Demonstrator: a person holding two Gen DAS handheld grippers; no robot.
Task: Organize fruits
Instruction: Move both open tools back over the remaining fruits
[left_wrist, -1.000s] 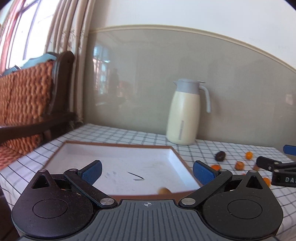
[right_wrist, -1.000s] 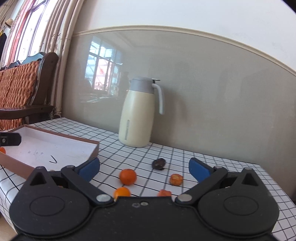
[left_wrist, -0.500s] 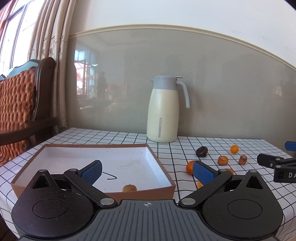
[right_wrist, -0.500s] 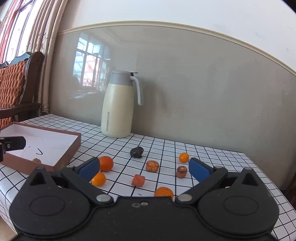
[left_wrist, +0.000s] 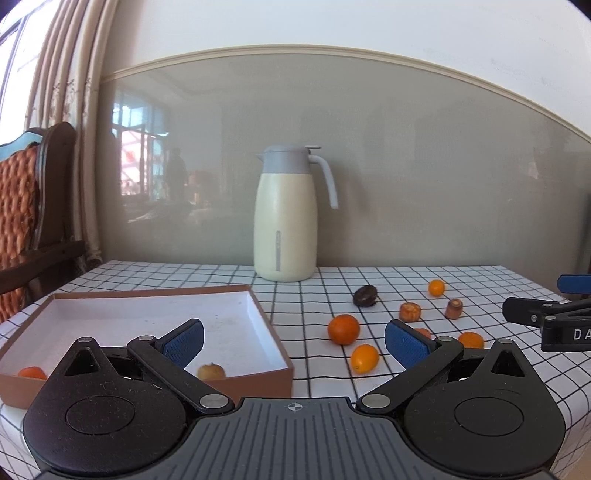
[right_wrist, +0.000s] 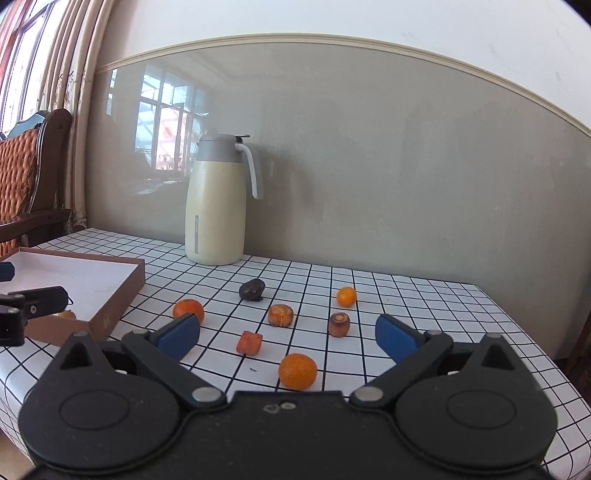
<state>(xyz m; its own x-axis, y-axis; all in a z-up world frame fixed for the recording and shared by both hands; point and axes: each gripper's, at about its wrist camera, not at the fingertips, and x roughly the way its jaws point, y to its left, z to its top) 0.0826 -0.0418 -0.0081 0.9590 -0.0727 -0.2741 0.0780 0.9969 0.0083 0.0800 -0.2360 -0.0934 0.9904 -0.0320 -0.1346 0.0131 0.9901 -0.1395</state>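
A brown box with a white inside (left_wrist: 258, 317) (right_wrist: 122, 291) lies on the checked table at the left. It holds a yellowish fruit (left_wrist: 210, 371) and an orange one (left_wrist: 32, 372). Several loose fruits lie to its right: an orange mandarin (left_wrist: 343, 329) (right_wrist: 188, 309), a small oval orange fruit (left_wrist: 364, 358), a dark fruit (left_wrist: 365, 295) (right_wrist: 252, 289), a mandarin (right_wrist: 297, 371) nearest the right gripper. My left gripper (left_wrist: 293, 338) is open and empty, over the box's right corner. My right gripper (right_wrist: 286, 336) is open and empty above the loose fruits.
A cream jug with a grey lid and handle (left_wrist: 286, 214) (right_wrist: 218, 199) stands at the back by the grey wall. A wooden chair with a woven orange cushion (left_wrist: 22, 206) is at the left. The table's right edge (right_wrist: 517, 325) falls off near the wall.
Both grippers have swung right, away from the box and toward the loose fruits. The box has slid left in both views. Both stay open.
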